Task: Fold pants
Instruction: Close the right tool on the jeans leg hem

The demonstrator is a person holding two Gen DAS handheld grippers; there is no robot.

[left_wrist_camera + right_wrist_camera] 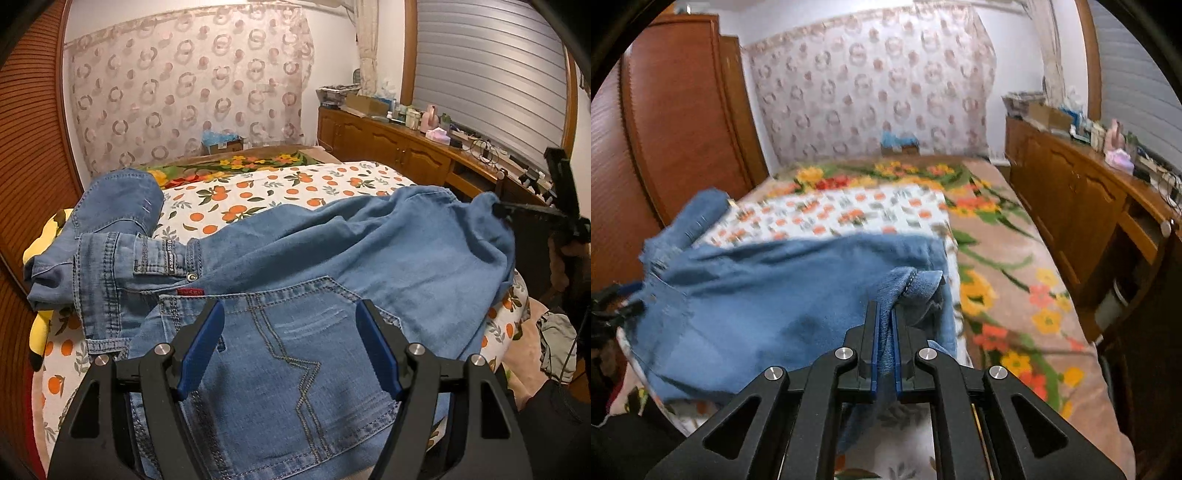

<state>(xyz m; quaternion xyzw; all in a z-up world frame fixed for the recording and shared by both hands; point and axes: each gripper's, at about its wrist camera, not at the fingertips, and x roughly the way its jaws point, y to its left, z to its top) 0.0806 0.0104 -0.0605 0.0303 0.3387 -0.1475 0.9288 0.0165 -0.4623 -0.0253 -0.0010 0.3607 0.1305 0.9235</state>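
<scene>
The pants [332, 251] lie across the bed [280, 184], on the sheet [258, 199] that covers its near part. Their waistband end lies to the left in my left wrist view, and one leg end is bunched up behind it. The back pocket [288, 354] lies directly under my left tool [290, 314], between its spread fingers. My right tool [885, 310] is at the right end of the pants, with a fold of the fabric between its fingers. Beyond the sheet lies a blanket [997, 258], which also runs along the right side of the bed. A cabinet [388, 144] stands right of the bed. A curtain [184, 92] hangs behind the bed. A wardrobe [683, 122] stands to the left.
</scene>
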